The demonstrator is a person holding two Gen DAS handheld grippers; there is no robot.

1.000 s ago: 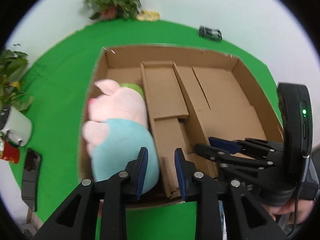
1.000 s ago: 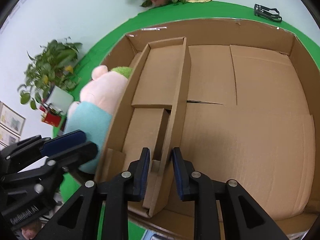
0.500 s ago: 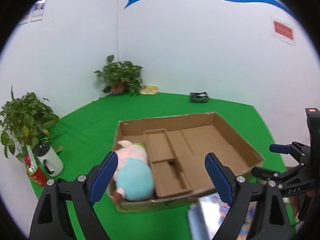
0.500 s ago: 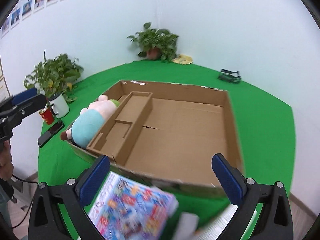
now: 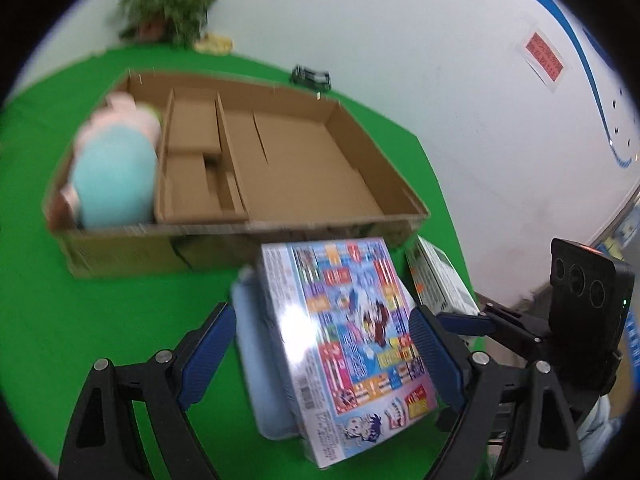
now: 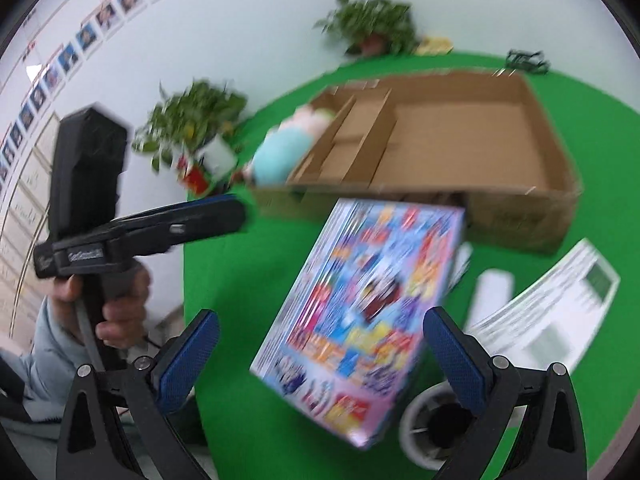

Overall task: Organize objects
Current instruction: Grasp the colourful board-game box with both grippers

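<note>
No legible text in either view

The colourful box (image 5: 352, 344) carries printing and a barcode too blurred to read; the red wall sign (image 5: 545, 57) at upper right and the left gripper's (image 6: 208, 216) branding are likewise unreadable.

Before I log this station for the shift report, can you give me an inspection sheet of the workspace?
Surface: green cloth covers the table.
Job's things: cardboard box with a plush pig in its left compartment, large right section bare; colourful puzzle box in front of it, outside.
Clutter: white leaflet, white remote-like item, white round object, black object at the far edge.
Grippers: left hand-held gripper open; right hand-held gripper open.
Cables: nothing seen.
Surroundings: potted plants, white wall with photos.
</note>
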